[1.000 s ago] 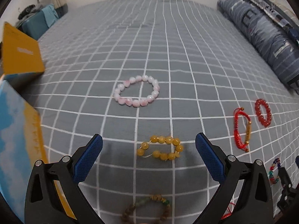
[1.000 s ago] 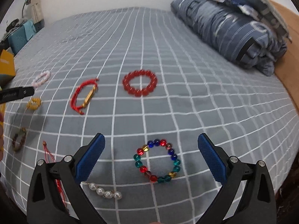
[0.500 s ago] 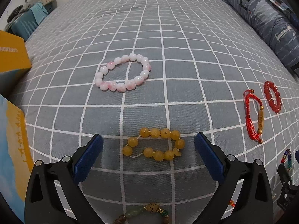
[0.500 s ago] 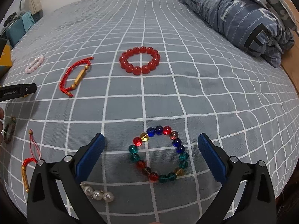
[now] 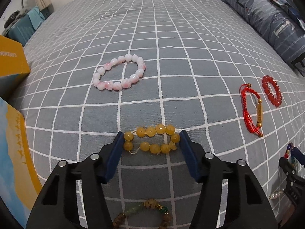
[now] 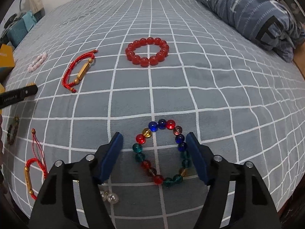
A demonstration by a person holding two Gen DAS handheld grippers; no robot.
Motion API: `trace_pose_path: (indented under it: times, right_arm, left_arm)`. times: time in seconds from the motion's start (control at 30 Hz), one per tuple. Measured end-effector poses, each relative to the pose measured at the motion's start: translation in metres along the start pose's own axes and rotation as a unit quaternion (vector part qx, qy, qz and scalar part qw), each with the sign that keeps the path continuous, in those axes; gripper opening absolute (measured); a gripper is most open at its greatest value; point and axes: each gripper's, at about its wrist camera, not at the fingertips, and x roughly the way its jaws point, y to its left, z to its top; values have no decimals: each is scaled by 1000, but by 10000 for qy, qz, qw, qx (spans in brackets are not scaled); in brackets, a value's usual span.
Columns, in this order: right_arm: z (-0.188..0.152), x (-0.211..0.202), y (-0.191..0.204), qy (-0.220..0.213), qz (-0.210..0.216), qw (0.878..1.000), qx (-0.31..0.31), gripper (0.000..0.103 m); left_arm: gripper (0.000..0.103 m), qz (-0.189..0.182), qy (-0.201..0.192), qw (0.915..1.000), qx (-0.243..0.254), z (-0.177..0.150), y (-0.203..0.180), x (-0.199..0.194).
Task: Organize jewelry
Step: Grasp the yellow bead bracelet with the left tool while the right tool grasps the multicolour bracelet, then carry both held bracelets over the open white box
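Left gripper point(image 5: 151, 140) jaws, just closing, flank yellow bracelet point(image 5: 151, 140) near centre of bedspread point(image 5: 171, 57), contact unclear; right gripper point(image 6: 154, 147), narrowing, brackets multicolour bracelet point(image 6: 162, 151); risk: beads roll, pads slip off

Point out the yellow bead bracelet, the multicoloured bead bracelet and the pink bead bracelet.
yellow bead bracelet point(image 5: 150, 131): left wrist view, top-row bead.
multicoloured bead bracelet point(image 6: 162, 123): right wrist view, far blue bead.
pink bead bracelet point(image 5: 116, 85): left wrist view, near-side bead.

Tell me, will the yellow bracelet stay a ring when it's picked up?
Probably not. The yellow bracelet already lies squashed into a flat loop with loose thread showing, so it likely flops and dangles. Its round, glossy beads may slip between the left gripper's pads.
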Motion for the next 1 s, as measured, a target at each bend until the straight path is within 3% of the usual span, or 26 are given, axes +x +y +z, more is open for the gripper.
trace_pose_path:
  times: [0.1, 0.17, 0.23, 0.3, 0.43, 1.0]
  right_arm:
    - [0, -1, -2, -3, -5, 10000, 56, 56]
    - [-1, -3, -3, -4, -6, 10000, 66, 48]
    - [-1, -3, -4, 6, -9, 10000, 69, 36]
    - [0, -3, -5, 8, -38, 9999, 117, 25]
    - [0, -4, -6, -22, -133, 9998, 147, 9]
    - [-1, -31, -4, -722, -236, 9968, 253, 9]
  left_arm:
    - [54, -22, -25, 10000, -25, -4, -1, -1]
    - [47, -82, -19, 9999, -58, -5, 0, -3]
    - [27, -123, -17, 9999, -99, -7, 2, -5]
    - [16, -131, -23, 9997, -182, -7, 7, -7]
    - [14, -233, -79, 9990, -380, -8, 14, -9]
    - [13, -278, -504, 9974, -427, -7, 18, -33]
